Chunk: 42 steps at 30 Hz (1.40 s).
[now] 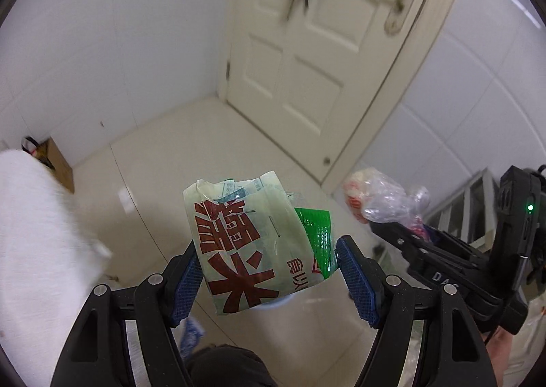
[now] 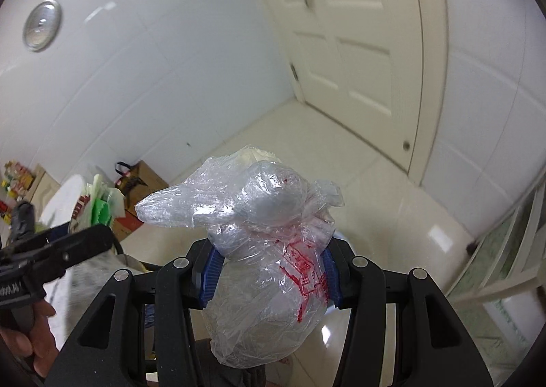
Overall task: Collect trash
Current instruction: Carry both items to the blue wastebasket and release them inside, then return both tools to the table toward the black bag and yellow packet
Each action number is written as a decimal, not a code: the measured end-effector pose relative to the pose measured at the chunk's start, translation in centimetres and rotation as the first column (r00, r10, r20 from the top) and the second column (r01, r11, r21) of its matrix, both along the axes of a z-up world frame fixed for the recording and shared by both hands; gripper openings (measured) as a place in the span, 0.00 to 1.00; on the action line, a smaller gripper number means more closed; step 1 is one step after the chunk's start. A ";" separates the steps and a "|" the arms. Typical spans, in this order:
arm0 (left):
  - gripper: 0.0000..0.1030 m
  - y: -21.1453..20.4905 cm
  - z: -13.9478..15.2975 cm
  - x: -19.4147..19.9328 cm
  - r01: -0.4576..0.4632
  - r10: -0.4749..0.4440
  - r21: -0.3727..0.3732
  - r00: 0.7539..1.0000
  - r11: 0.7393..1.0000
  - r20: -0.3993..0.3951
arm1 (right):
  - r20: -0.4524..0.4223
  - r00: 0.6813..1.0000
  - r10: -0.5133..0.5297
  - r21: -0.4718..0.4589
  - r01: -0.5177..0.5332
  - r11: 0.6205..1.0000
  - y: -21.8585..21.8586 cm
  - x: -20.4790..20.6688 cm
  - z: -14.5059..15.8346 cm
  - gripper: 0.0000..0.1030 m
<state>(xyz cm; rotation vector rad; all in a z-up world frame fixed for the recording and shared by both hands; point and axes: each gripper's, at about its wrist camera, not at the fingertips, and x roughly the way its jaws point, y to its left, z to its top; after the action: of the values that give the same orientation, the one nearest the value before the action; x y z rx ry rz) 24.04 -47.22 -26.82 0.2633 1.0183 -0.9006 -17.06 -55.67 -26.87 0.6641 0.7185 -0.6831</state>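
Observation:
My left gripper (image 1: 268,272) is shut on a pale green food wrapper (image 1: 245,247) with large red characters and a green foil piece (image 1: 317,237) tucked behind it, held above the tiled floor. My right gripper (image 2: 269,272) is shut on a crumpled clear plastic bag (image 2: 262,250) with red print, held up in the air. The right gripper and its bag (image 1: 382,199) also show at the right of the left wrist view. The left gripper with its wrapper (image 2: 92,209) shows at the left of the right wrist view.
A white panelled door (image 1: 307,73) stands closed ahead, with blue and yellow items hanging on it. A cardboard box (image 2: 143,182) sits by the tiled wall at left. A white cloth-like mass (image 1: 37,243) fills the left. A metal rack (image 2: 505,257) stands at right.

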 end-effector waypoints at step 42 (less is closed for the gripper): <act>0.99 13.6 7.4 -3.2 -0.148 0.156 -0.059 0.971 0.987 0.180 | 0.043 0.999 -0.023 0.003 0.023 1.000 6.0 3.2 5.4 1.00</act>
<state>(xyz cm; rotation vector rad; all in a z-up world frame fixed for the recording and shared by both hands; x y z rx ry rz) 20.81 -33.65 -19.47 0.2227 0.8338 -0.7449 -13.87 -49.63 -21.48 0.6887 0.6734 -0.6874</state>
